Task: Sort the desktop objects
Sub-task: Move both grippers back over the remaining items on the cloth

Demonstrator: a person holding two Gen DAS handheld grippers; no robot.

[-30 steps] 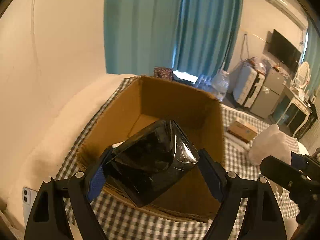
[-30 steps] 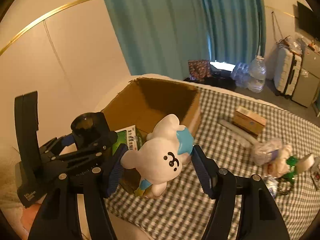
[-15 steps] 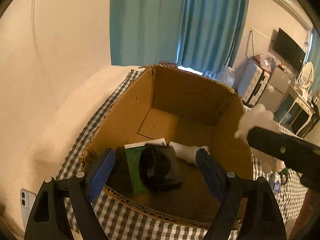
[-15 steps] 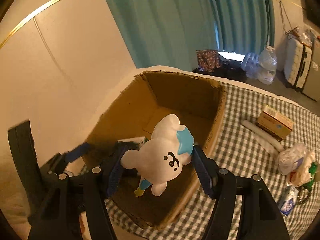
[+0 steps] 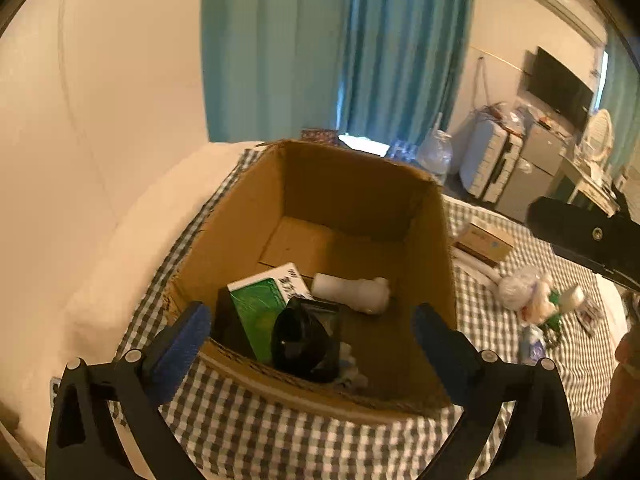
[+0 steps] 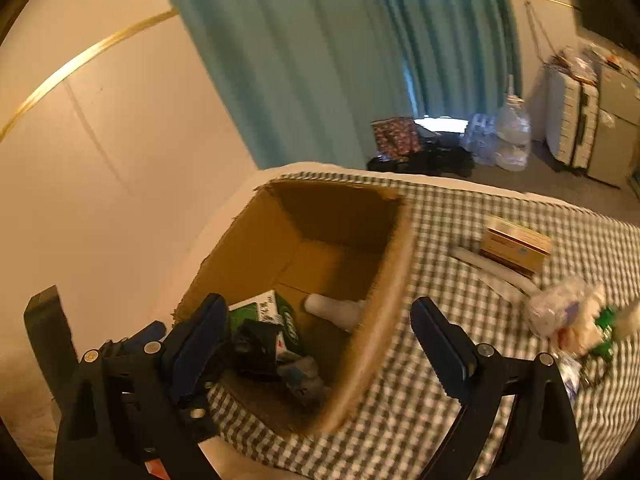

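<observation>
Black tongs (image 5: 312,330), blue pads (image 5: 188,330), silver screws

We see a box (image 5: 248,216) of matt brown cardboard, its cut rim rough and fibrous. Under it lies woven checked cloth (image 5: 256,432). Inside – a glossy black plastic piece (image 5: 304,344), a green carton (image 5: 260,308) of smooth printed card, a matt white tube (image 5: 352,292). The fingers (image 5: 184,340) carry matt blue pads.
</observation>
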